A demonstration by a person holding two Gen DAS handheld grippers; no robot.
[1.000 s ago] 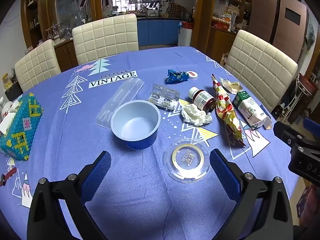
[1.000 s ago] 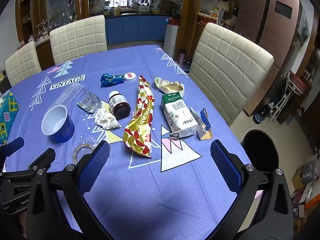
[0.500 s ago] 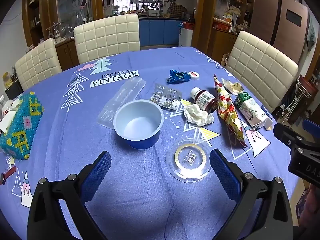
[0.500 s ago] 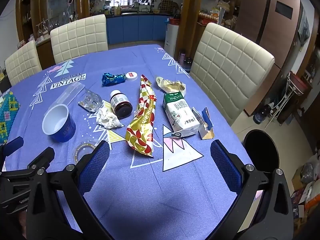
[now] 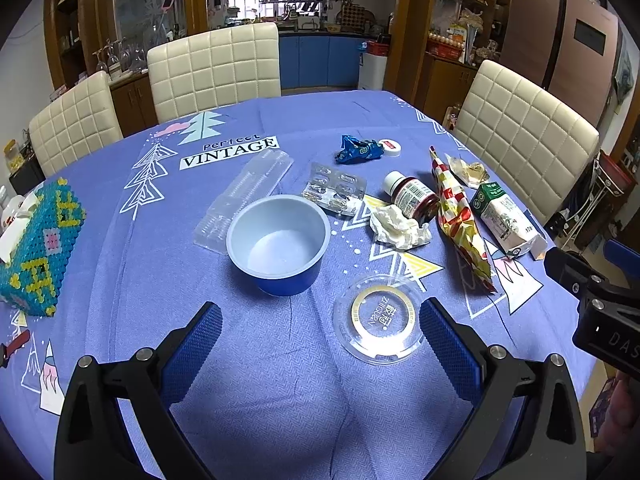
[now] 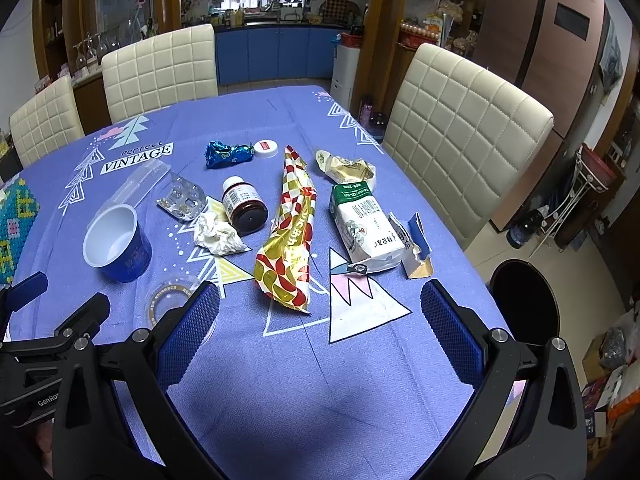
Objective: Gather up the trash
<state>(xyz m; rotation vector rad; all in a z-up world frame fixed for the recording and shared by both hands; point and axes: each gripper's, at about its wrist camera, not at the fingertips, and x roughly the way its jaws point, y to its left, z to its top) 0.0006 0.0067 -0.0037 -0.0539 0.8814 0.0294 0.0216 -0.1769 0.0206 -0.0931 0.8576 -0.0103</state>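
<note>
Hovering over tablecloth (image 5: 120, 248), both released and empty: left gripper (image 5: 320, 344) facing blue cup (image 5: 280, 244) and clear lid (image 5: 378, 320), right gripper (image 6: 320, 324) facing foil wrapper (image 6: 290, 232).

One blue cup (image 5: 278, 242), one clear lid (image 5: 378, 317), one blister pack (image 5: 335, 194), one brown bottle (image 6: 244, 204), one crumpled tissue (image 6: 218, 234), two foil wrappers (image 6: 292, 232), one carton (image 6: 364, 222), three chairs (image 6: 464, 128).
</note>
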